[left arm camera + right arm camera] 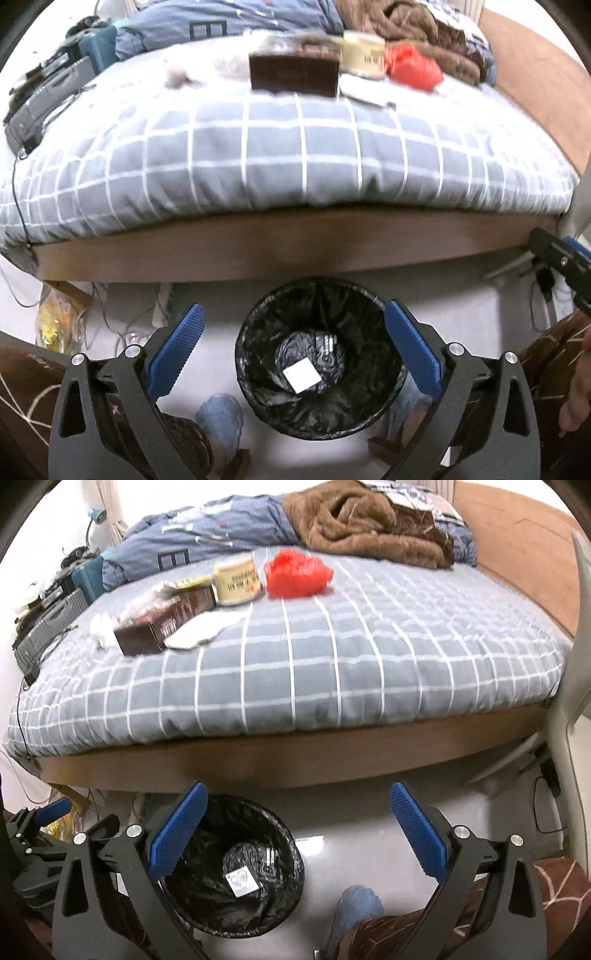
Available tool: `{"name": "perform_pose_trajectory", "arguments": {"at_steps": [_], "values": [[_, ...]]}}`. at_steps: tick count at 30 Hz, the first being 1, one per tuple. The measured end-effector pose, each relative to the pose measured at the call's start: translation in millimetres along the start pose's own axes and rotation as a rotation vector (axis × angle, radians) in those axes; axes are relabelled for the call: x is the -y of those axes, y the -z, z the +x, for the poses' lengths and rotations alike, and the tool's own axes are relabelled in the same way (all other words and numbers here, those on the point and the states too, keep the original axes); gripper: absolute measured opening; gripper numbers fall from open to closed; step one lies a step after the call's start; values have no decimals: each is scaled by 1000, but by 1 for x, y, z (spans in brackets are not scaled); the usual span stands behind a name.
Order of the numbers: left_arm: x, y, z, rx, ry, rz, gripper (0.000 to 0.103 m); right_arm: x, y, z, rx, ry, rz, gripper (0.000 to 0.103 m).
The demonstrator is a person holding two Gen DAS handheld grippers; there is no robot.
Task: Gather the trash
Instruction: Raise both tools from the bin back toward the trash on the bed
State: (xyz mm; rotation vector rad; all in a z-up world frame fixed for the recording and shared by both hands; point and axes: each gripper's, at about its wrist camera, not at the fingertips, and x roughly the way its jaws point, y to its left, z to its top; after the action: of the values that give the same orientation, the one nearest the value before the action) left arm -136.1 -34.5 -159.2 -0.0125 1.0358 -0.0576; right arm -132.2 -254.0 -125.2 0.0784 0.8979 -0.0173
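Note:
A round bin with a black liner (258,314) stands on the floor in front of the bed, and a white square packet (302,374) lies at its bottom. My left gripper (294,306) hangs open above the bin with nothing between its blue pads. My right gripper (298,786) is open and empty too, right of the bin (280,827). On the bed lie a brown box (147,633), a white napkin (203,629), a cream tub (238,579), a red plastic bag (297,574) and crumpled tissue (101,627).
The bed has a grey checked sheet (295,166) on a wooden frame (258,247), with a brown blanket (369,520) at the back. A grey case (40,99) sits at its left edge. Cables and a yellow bag (55,325) lie on the floor. A person's blue-covered feet (221,417) flank the bin.

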Motion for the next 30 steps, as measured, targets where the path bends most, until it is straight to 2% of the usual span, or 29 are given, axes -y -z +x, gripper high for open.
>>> {"name": "perform_pose_trajectory", "arguments": {"at_steps": [8, 16, 25, 30], "values": [[-15, -21, -50, 84, 40, -45, 96, -14, -20, -34, 88, -14, -41, 96], [-20, -44, -79, 138, 61, -59, 96, -32, -45, -55, 137, -42, -58, 96], [-23, -78, -98, 191, 40, -50, 96, -41, -78, -80, 205, -74, -74, 96], [-23, -100, -100, 211, 34, -47, 96, -34, -103, -80, 240, -56, -71, 96]]}}
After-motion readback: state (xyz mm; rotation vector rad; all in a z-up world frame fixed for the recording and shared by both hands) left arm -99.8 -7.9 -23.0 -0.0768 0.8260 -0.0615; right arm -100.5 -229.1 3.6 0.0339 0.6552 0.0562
